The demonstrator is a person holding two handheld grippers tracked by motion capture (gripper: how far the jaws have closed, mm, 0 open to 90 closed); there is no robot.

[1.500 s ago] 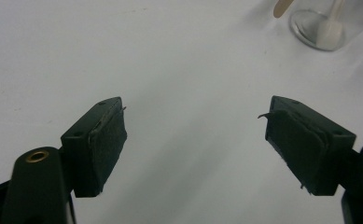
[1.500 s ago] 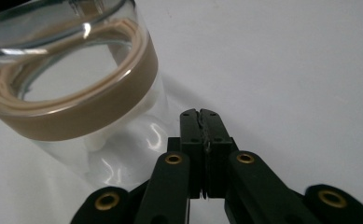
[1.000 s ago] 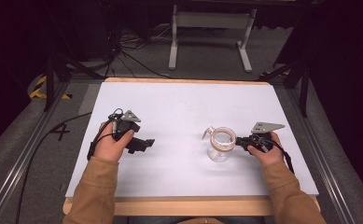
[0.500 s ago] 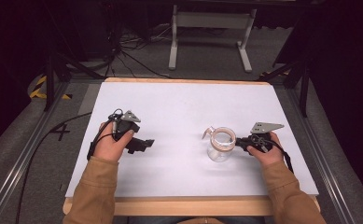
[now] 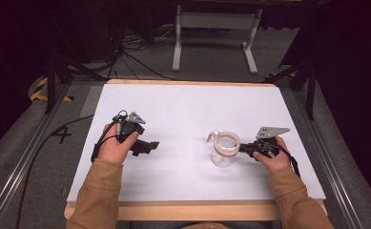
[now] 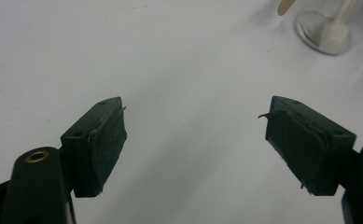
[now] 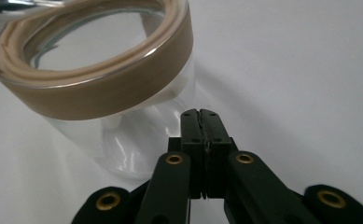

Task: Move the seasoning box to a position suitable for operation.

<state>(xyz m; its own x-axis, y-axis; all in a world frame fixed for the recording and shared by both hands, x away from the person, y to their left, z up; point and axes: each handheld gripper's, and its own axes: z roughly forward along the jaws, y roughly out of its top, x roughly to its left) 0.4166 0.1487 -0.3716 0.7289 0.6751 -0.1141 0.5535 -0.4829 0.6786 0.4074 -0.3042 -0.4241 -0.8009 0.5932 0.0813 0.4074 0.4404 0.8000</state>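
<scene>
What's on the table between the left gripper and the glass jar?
Nothing: in the high view, only bare white table lies between the left gripper and the jar.

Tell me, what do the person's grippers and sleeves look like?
Both the left gripper and right gripper are black, with brass rivets, dark pads, a grey three-cornered plate on top and a trailing black cable. The sleeves are tan.

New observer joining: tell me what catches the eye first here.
A clear glass jar with a tan collar stands right of centre on the white table. The right hand-held gripper, jaws shut, sits against its side. The left hand-held gripper rests open, far left of it.
</scene>
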